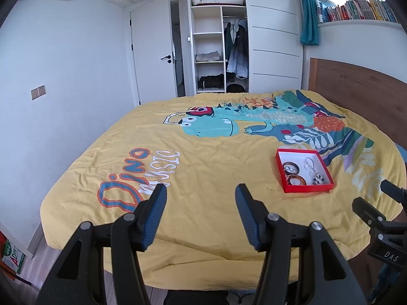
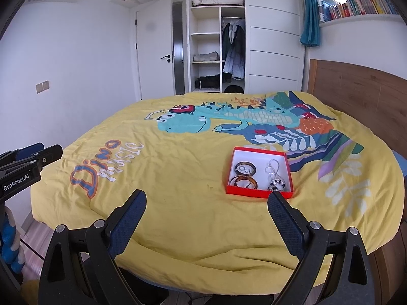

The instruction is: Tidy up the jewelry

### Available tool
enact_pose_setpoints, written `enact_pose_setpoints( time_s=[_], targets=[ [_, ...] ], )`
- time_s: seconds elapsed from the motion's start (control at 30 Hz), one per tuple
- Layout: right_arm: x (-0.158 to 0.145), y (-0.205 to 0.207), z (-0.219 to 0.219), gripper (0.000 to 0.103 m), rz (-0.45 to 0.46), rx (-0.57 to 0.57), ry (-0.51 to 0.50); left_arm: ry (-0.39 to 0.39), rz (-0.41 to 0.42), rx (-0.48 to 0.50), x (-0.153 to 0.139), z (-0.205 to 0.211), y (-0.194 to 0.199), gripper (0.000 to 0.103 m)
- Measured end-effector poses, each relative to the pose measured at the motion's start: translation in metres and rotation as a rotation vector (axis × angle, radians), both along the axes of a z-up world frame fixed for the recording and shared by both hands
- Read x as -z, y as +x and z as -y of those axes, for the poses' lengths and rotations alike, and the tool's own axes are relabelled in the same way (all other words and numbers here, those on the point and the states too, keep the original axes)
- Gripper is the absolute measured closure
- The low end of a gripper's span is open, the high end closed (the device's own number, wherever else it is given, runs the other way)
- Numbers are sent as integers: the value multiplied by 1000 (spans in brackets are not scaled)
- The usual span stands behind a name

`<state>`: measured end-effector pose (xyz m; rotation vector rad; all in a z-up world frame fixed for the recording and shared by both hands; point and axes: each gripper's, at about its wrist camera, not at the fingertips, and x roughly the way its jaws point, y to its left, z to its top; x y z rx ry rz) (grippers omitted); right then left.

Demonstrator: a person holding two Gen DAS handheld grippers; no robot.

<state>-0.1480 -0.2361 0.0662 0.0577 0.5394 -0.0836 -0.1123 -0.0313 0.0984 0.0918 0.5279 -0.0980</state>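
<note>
A red box [image 2: 257, 192] with a white inside sits on the yellow bed cover [image 2: 178, 203], on the side near the wooden headboard [image 2: 356, 89], and it touches the leafy part of the big dinosaur picture [image 2: 229, 122]. Inside the box are two dark round bangles [image 2: 245, 168], one behind the other on the side away from the headboard. Two small silver rings [image 2: 243, 169] lie inside the far bangle. On the headboard side of the box there is a shiny silver chain [image 2: 273, 165] with dark beads [image 2: 276, 183] at its near end. The box has no lid on it. The right tool [image 2: 206, 199] is up above the near edge of the bed, in front of the box, and its two blue fingers are spread wide apart with nothing between them. The tip of one finger [image 2: 276, 199] looks just beside the near wall of the box, but I cannot tell if it touches. The left tool [image 1: 201, 194] is farther from the box, on the side away from the headboard, near the words printed on the cover [image 1: 142, 175]. It is spread wide too and holds nothing. Behind the bed, far from the box, there is an open white wardrobe [image 2: 216, 38] with hanging coats [image 2: 232, 48], a white door [image 2: 155, 50], a blue curtain [image 2: 309, 12] and a shelf of books [image 2: 361, 6].
</note>
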Motion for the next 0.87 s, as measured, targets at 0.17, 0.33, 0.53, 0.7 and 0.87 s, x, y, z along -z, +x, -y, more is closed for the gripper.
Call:
enact_pose_setpoints(
  time_s=[0.17, 0.33, 0.53, 0.7, 0.87],
  targets=[
    [0, 0, 0, 8, 0, -1, 0, 0, 0, 0, 1, -1, 1, 49],
    [0, 0, 0, 8, 0, 0, -1, -4, -4, 2, 2, -1, 1, 49],
    [1, -1, 2, 8, -1, 0, 1, -2, -11, 7, 6, -4, 0, 49],
    [1, 0, 2, 8, -2, 0, 1, -5, -16, 12, 6, -8, 2, 49],
    [1, -1, 2, 8, -3, 0, 0, -5, -18, 14, 6, -7, 3, 49]
  ],
)
